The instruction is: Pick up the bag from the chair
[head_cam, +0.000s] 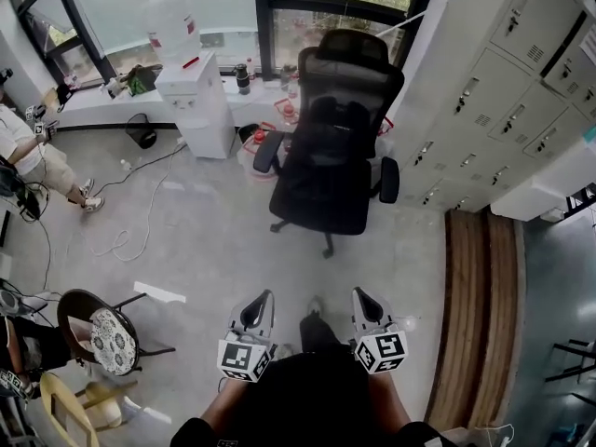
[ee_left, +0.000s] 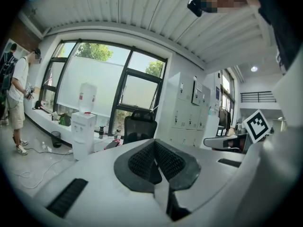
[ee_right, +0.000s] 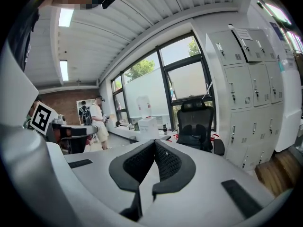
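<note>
Jaws are pressed together and empty on both the left gripper (head_cam: 262, 302) and the right gripper (head_cam: 360, 300), well apart from the chair (head_cam: 328, 194). A dark bag (head_cam: 332, 128) seems to rest on its seat against the backrest. It is probably soft and light, best pinched at its top edge.

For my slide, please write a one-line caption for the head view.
Shut and empty, the left gripper and right gripper face a black office chair near a water dispenser.

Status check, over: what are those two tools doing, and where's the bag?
Both shut and empty: left tool, right tool. Dark bag sits on the chair, untouched, ahead. Path across the floor looks clear.
</note>
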A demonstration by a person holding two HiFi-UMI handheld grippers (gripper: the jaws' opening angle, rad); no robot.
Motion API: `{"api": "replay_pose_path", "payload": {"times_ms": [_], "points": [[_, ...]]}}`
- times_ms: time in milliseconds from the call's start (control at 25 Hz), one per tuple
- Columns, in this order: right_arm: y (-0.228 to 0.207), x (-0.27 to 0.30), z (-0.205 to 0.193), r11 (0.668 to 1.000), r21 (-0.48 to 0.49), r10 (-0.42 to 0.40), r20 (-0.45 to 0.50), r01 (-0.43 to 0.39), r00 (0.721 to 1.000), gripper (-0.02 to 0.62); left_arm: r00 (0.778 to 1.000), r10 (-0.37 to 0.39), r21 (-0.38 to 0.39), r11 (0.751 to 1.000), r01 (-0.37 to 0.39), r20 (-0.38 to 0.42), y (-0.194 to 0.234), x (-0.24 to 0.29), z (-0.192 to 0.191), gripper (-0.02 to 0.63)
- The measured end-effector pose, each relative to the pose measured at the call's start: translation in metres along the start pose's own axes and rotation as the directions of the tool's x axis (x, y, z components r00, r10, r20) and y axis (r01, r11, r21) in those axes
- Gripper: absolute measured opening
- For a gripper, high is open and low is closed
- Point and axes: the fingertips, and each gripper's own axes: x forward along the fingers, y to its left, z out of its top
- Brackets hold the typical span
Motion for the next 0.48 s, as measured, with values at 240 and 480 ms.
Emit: {"api": "replay_pose_path", "payload": {"times_ms": [240,480], "points": [[-0.057,0.062,0.032,0.999,-0.004,0.047,0.0,-0.047,0.999,0.0,0.999,0.04,0.047,0.998,-0.039,-0.016,0.012,0.078,0.026,-0.002],[-0.096,0.116,0.047,0.995,-0.011,0.101,-0.012,-0.101,0.995,0.0,0.997,0.073,0.03,0.997,-0.072,-0.014,0.014,0.133,0.042,-0.002]]}}
